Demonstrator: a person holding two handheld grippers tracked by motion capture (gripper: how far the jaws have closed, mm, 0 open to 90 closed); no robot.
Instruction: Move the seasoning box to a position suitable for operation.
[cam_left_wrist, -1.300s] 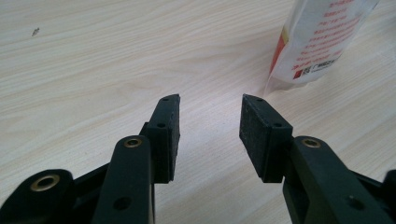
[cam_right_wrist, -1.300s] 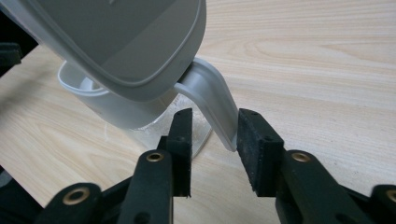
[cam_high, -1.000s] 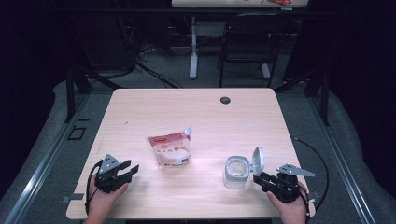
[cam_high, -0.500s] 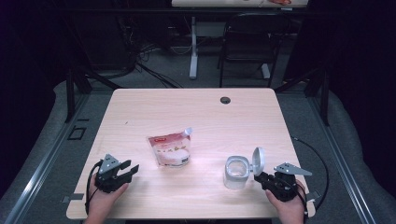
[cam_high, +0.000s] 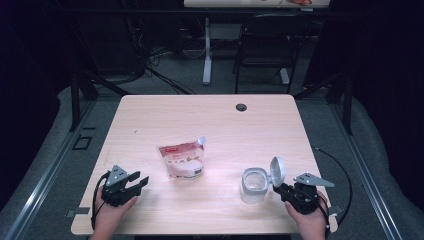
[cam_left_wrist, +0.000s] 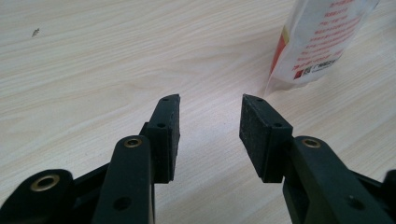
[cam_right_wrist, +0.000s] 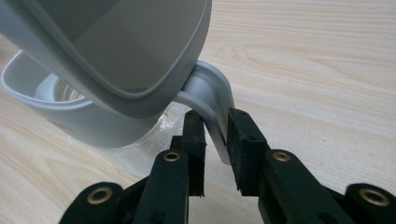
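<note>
Little has moved since earlier: right gripper (cam_right_wrist: 215, 122) stays pinching the hinge strap of the jar (cam_high: 253, 186) (lid raised) at the bench (cam_high: 260, 130) front-right. Left gripper (cam_left_wrist: 210, 112) fingers spread, near pouch (cam_high: 182, 160).

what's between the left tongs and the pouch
Only bare table. In the high view the left tongs point toward the pouch with a clear gap; the left gripper view shows plain wood between the open jaws and the pouch's corner.
</note>
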